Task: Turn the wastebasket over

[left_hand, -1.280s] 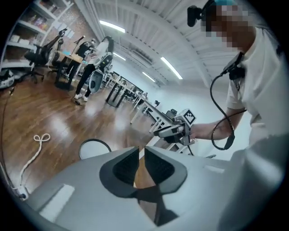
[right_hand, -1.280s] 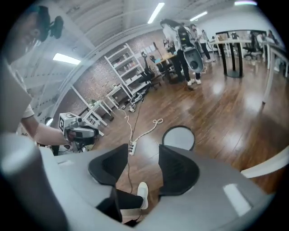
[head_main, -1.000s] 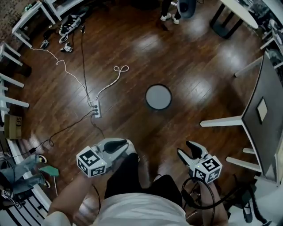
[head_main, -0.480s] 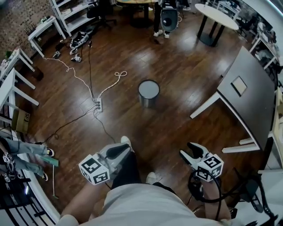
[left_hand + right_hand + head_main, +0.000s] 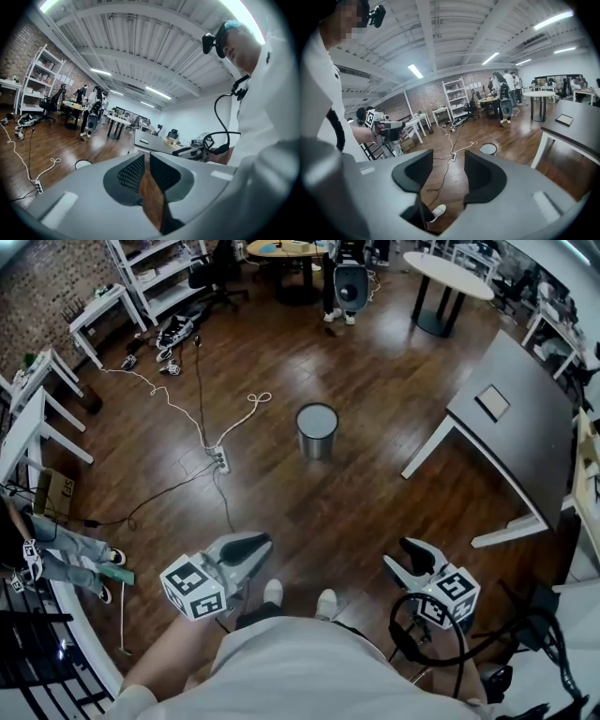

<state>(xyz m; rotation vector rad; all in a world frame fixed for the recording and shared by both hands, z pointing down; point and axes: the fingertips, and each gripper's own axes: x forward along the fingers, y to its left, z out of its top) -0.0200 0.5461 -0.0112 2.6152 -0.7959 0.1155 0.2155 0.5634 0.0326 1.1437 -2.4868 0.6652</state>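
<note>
The wastebasket (image 5: 317, 430), a small metal cylinder with a pale round top, stands on the wood floor well ahead of both grippers. It also shows small in the left gripper view (image 5: 83, 163) and in the right gripper view (image 5: 489, 149). My left gripper (image 5: 253, 546) is held near my body with its jaws shut and nothing between them (image 5: 146, 157). My right gripper (image 5: 403, 557) is level with it on the right, jaws open and empty (image 5: 447, 168). Neither gripper touches the basket.
A power strip with white cables (image 5: 221, 460) lies on the floor left of the basket. A dark table (image 5: 506, 418) stands to the right, white tables and shelves (image 5: 37, 399) to the left. People stand at the back (image 5: 504, 101). My shoes (image 5: 298, 596) are below.
The view has pulled back and up: the basket now looks smaller and farther off, and more of the room shows. Both grippers rose with me and kept their jaw states.
</note>
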